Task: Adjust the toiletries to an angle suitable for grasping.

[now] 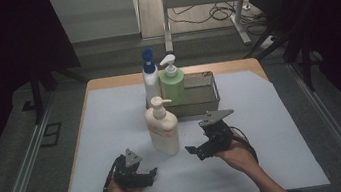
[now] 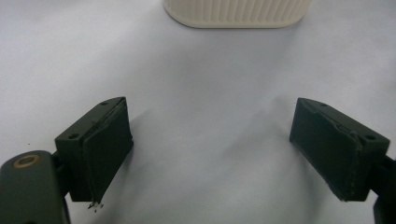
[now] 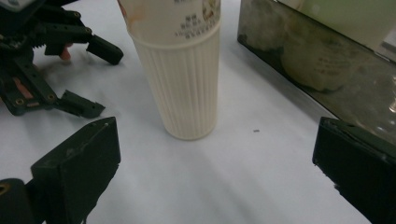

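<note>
A cream pump bottle (image 1: 163,127) stands upright on the white mat (image 1: 263,123), in front of a metal tray (image 1: 206,96). My left gripper (image 1: 150,175) rests low at the bottle's near left, open and holding nothing. In the left gripper view its gripper (image 2: 210,135) faces the bottle's ribbed base (image 2: 238,11) across bare mat. My right gripper (image 1: 195,152) is open and free of any object, just right of the bottle and pointing left. In the right gripper view its gripper (image 3: 219,154) frames the bottle (image 3: 187,79), with the left gripper (image 3: 42,60) beyond.
A green pump bottle (image 1: 173,83) seems to stand in the tray's left end, and a white bottle with a blue cap (image 1: 150,76) is just left of it. The tray wall (image 3: 327,70) lies close on the right gripper's right. A metal stand and cables lie behind the table.
</note>
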A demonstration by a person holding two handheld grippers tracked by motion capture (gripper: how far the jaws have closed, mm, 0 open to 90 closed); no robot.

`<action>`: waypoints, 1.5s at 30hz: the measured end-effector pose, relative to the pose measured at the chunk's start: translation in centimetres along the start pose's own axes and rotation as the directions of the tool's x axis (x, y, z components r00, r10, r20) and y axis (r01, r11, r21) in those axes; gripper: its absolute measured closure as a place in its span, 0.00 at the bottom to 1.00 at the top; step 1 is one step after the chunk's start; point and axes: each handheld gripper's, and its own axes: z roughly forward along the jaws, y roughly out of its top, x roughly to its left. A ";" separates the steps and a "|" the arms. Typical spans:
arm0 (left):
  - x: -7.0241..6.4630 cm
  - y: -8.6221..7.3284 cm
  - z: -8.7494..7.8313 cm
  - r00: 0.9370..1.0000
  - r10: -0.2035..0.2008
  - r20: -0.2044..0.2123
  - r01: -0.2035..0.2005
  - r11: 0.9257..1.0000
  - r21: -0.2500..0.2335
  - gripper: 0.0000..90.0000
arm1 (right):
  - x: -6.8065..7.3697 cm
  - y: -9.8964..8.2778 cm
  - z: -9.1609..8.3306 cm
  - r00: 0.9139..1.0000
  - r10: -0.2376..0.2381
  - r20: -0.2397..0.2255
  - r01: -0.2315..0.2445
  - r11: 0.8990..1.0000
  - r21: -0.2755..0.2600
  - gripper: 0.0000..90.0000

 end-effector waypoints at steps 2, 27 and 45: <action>0.0 0.0 0.0 1.000 0.003 -0.001 -0.003 1.000 0.003 0.14 | 0.2 0.3 0.2 1.000 -0.005 0.002 0.005 1.000 0.002 0.01; 0.0 0.0 0.0 1.000 0.003 0.000 -0.003 1.000 0.002 0.14 | 1.9 4.5 2.6 0.999 -0.046 -0.011 0.046 0.999 -0.009 0.14; 0.0 0.0 0.0 1.000 0.002 0.000 -0.002 1.000 0.002 0.14 | 2.9 6.9 4.7 0.999 -0.044 0.028 0.045 0.999 -0.030 0.27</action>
